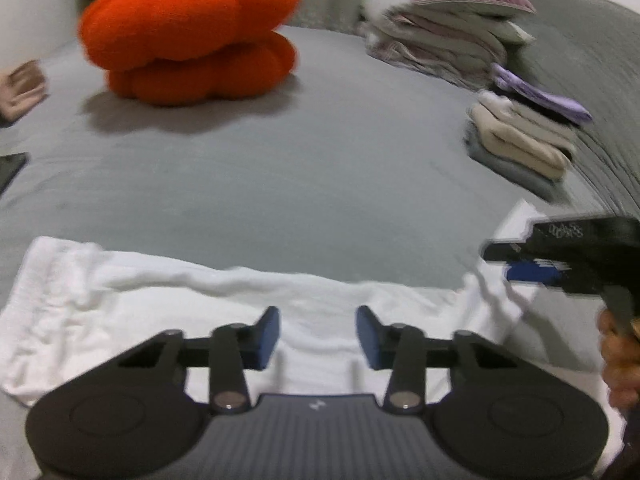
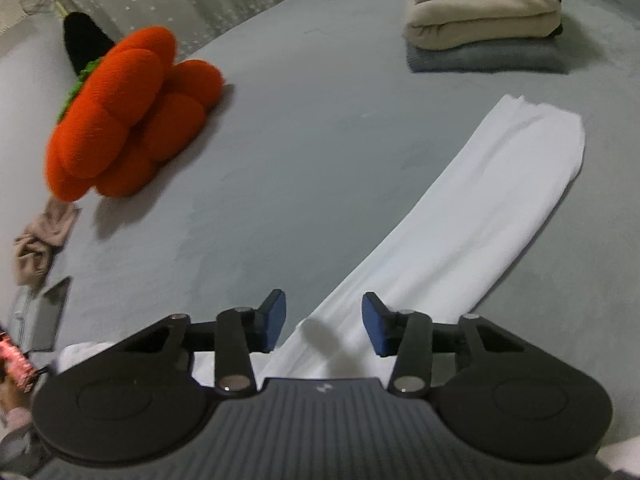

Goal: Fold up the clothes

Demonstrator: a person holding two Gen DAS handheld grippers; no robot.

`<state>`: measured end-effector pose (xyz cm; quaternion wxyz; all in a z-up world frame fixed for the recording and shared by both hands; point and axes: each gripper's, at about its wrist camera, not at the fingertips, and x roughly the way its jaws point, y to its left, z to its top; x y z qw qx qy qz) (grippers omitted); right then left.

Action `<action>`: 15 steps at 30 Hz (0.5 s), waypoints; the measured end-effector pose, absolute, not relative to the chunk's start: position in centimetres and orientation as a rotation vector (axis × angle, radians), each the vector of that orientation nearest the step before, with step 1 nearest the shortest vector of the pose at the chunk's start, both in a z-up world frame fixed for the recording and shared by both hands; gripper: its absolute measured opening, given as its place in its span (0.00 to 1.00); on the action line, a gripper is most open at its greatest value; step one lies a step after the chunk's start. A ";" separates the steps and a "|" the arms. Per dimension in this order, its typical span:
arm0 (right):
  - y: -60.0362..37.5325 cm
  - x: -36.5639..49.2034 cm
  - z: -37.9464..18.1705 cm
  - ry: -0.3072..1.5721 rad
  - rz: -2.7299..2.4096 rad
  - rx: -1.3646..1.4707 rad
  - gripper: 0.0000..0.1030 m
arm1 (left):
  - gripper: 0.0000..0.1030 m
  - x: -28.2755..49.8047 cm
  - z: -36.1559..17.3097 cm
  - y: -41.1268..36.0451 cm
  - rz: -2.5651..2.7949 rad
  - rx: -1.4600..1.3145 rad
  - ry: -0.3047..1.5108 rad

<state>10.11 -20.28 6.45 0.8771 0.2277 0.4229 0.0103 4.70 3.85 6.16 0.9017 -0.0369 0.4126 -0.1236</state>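
Right now my white garment (image 1: 168, 300) lies stretched in a long band across the near edge of the grey bed (image 1: 280, 184), one end reaching out toward the stacks of folded clothes (image 2: 484, 24). My left hand-held gripper (image 1: 318, 338) hangs over the middle of the band with its blue pads apart and nothing pinched between them. My right hand-held gripper (image 2: 324, 326) sits over the near part of the cloth, jaws also apart, the fabric passing under the gap but not clamped.

To do this fold well, I reckon each gripper should come down onto a near edge of the band, catching every layer, not just the top one. Both should then lift evenly and carry the cloth over so the edges meet squarely. The orange pumpkin cushion (image 1: 188, 32) is well clear, so it should not interfere.
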 end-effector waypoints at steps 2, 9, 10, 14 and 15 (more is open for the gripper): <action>-20.2 10.7 5.9 0.881 -0.010 0.461 0.39 | 0.29 4.7 5.7 3.0 -0.294 -0.075 0.863; -20.8 11.4 4.4 0.864 -0.086 0.458 0.07 | 0.28 4.5 4.8 0.6 -0.414 -0.072 0.873; -20.9 11.3 4.3 0.856 -0.095 0.463 0.00 | 0.28 4.4 4.7 0.2 -0.427 -0.061 0.873; -21.9 10.3 4.8 0.820 -0.115 0.511 0.00 | 0.28 4.1 4.3 -1.2 -0.466 -0.014 0.868; -22.1 9.7 5.2 0.806 -0.114 0.515 0.00 | 0.26 4.0 4.3 -1.5 -0.471 -0.001 0.865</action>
